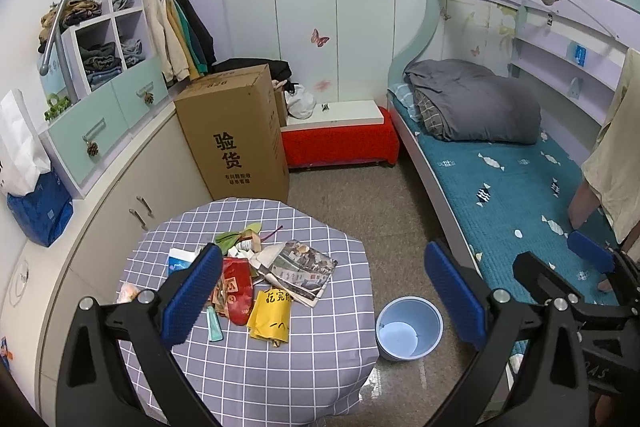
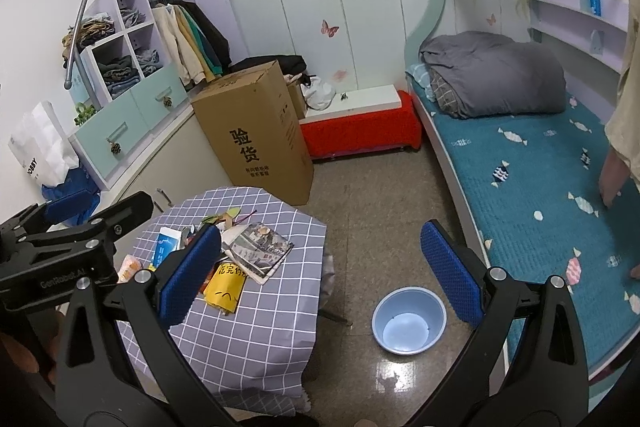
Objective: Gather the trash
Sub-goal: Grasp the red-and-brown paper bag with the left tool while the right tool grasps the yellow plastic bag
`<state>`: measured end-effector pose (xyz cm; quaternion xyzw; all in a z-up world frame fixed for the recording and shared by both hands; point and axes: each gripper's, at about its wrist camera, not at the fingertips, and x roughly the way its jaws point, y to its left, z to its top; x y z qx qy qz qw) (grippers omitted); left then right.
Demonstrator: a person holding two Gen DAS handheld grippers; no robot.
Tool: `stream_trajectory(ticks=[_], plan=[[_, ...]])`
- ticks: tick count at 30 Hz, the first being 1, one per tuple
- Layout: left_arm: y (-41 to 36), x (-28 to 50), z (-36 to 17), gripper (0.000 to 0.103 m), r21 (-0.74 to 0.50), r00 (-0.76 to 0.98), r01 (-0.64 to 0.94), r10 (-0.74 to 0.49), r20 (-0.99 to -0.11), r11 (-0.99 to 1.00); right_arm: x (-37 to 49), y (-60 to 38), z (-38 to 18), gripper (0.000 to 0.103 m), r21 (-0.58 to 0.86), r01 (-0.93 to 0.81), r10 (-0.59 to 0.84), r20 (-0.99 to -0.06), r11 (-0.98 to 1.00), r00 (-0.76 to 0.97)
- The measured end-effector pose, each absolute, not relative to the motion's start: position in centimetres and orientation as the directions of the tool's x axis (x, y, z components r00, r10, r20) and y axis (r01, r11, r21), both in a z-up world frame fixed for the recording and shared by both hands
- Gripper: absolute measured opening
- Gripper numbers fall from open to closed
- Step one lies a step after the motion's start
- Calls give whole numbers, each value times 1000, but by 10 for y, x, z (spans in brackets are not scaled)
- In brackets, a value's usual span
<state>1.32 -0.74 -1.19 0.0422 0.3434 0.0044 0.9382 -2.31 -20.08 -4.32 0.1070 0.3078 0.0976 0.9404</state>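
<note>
Small bedroom with a bunk bed (image 1: pixel 520 179) on the right and a little table (image 1: pixel 312 339) under a grey checked cloth, that's what I've got from the left wrist cam. My left gripper (image 1: pixel 324 287) hangs spread wide over the near edge of the table, gripping nothing. The trash pile (image 1: pixel 256 279) sits just ahead and to the left of it, right behind the left pad, with the folded newspaper (image 1: pixel 304 267) lying slantwise, long side running from far-left to near-right. A blue bin (image 1: pixel 408 327) stands on the floor just right of the table. Switching to the right wrist cam: my right gripper (image 2: pixel 320 275) is also spread apart and empty, hovering more over the floor, bin (image 2: pixel 408 319) nearly dead ahead and the pile (image 2: pixel 224 259) off to its left. So I reckon the left one's nearer the pile and the right one's nearer the bin.
</note>
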Motion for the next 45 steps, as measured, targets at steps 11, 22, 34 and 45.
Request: stream_trajectory(ticks=[11, 22, 34, 45], plan=[[39, 45, -47, 99, 16, 705, 9, 5, -709, 1000, 8, -156, -69, 97, 250, -153, 280, -626, 956, 728], [150, 99, -129, 98, -71, 556, -72, -19, -831, 995, 70, -70, -142, 97, 293, -160, 331, -760, 943, 559], [201, 164, -223, 83, -71, 406, -10, -61, -912, 997, 113, -18, -227, 97, 363, -31, 344, -849, 931, 400], [205, 183, -262, 25, -150, 344, 85, -171, -923, 985, 122, 6, -265, 97, 403, 39, 368, -867, 914, 335]])
